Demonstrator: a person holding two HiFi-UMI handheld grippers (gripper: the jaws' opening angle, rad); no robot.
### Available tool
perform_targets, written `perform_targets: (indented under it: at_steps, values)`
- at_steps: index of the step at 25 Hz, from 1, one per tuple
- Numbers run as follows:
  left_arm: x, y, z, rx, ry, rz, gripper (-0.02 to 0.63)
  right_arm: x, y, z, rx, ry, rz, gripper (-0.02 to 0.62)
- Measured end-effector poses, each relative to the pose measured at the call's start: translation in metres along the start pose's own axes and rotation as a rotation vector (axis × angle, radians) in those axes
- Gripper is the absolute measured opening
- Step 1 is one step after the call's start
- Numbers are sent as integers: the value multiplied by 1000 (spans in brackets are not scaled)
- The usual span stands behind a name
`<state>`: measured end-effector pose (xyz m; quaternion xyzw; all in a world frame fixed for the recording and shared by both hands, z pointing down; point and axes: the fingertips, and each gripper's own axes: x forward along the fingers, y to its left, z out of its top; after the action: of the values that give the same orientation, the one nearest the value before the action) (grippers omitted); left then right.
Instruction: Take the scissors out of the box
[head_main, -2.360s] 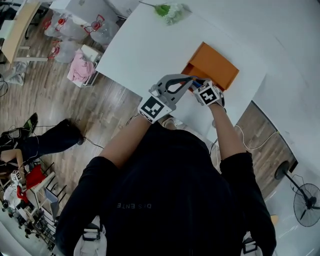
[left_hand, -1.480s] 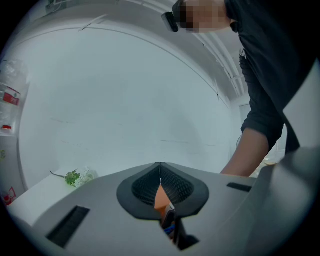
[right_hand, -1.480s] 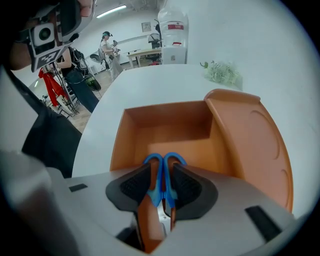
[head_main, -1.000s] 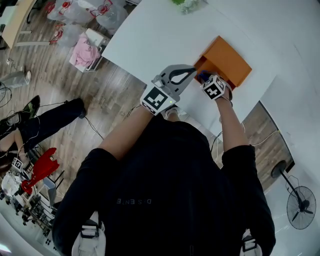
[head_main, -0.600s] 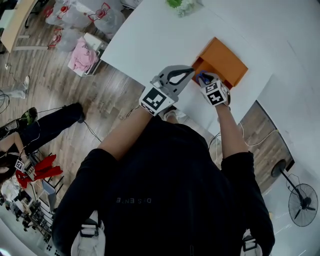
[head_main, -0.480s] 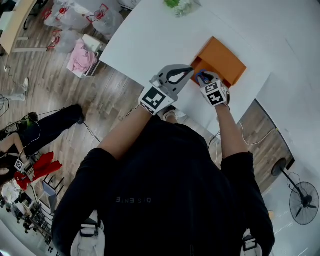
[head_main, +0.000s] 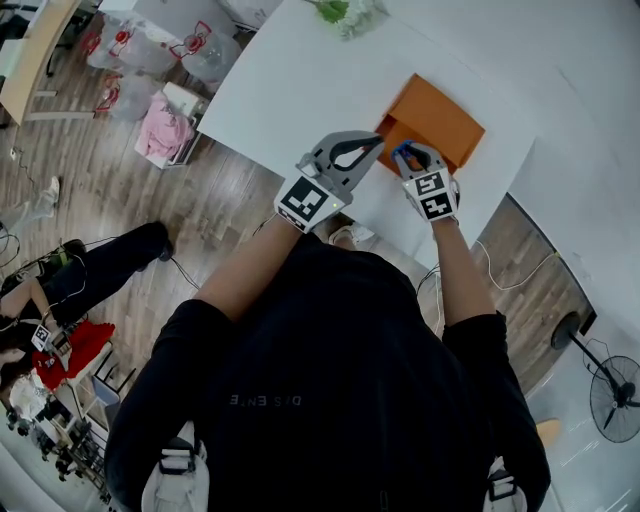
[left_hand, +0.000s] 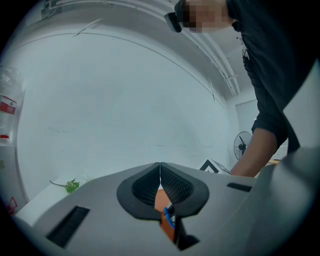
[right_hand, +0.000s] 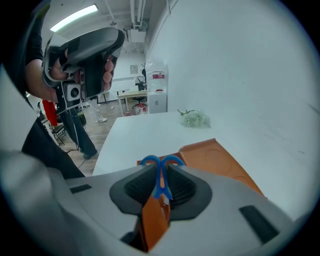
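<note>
- The floor is brown wood plank, cluttered at the left with clear plastic bags and a pink cloth; a standing fan is at the lower right
- The counter is a smooth, matte white slab with a straight near edge, bare over most of its top
- The box is orange and flat, with rounded corners and a faint round dimple pressed into its lid; it lies on the counter near the near edge, its open end towards the person
- The left gripper is grey moulded plastic with dark ribbed pads; its fingers meet at the tips, right at the box's near corner, and the orange shows through the gap below them
- The right gripper has the same grey shell and ribbed pads; its fingers are closed on the scissors
- The scissors have two blue plastic loop handles that stick out past the fingertips, and they hang just over the box's open end
- A small green sprig with pale blossoms lies at the counter's far edge
</note>
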<state>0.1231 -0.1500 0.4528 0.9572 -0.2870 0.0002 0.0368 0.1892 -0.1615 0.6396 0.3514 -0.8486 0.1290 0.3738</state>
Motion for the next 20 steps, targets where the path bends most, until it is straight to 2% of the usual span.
perform_targets:
  at_steps: [9, 14, 20]
  values:
    - [1, -5, 12, 23, 18, -19, 20, -41, -7, 31, 93, -163, -45, 83]
    - [6, -10, 32, 54, 2, -49, 20, -80, -14, 60, 187, -292, -60, 83]
    - [9, -18, 60, 60, -24, -97, 20, -122, -16, 83, 225, -399, -87, 83]
